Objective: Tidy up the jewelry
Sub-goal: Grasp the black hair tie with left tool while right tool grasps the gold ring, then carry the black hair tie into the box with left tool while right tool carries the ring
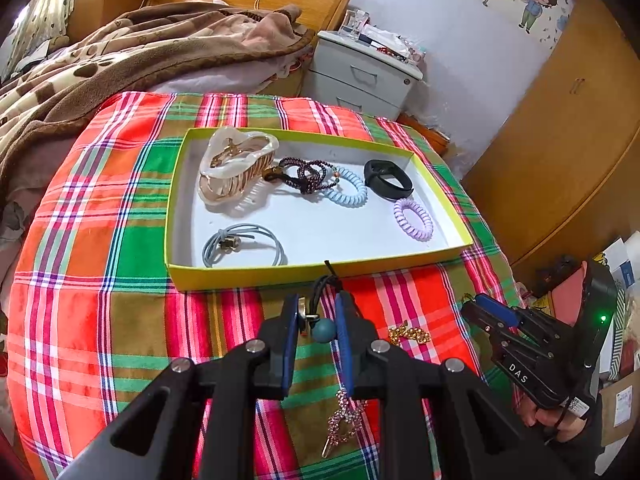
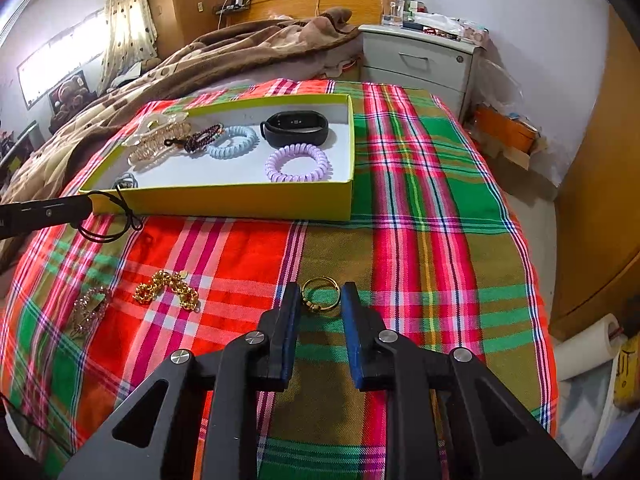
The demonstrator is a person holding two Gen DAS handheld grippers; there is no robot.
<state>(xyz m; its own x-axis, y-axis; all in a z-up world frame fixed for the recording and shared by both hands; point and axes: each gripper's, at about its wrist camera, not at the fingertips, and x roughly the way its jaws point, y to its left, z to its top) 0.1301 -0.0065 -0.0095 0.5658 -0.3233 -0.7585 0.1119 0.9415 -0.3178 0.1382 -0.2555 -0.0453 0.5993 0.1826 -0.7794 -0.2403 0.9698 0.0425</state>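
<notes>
The left tool (image 1: 318,312) hovers low over the plaid cloth (image 2: 420,208) just short of the yellow box's (image 1: 248,276) near edge, its fingers closed on a black cord hair tie (image 1: 325,292) with a teal bead (image 1: 324,330). The right tool (image 2: 320,300) rests at the cloth with its fingers parted either side of a gold ring (image 2: 320,294), not pinching it. A gold chain (image 2: 166,288) and a pink rhinestone clip (image 2: 90,310) lie on the cloth toward the left edge. Inside the box lie a claw clip (image 1: 236,164), bead bracelet (image 1: 306,174), blue coil tie (image 1: 350,188), purple coil tie (image 1: 414,220), black band (image 1: 388,180) and grey hair tie (image 1: 244,244).
</notes>
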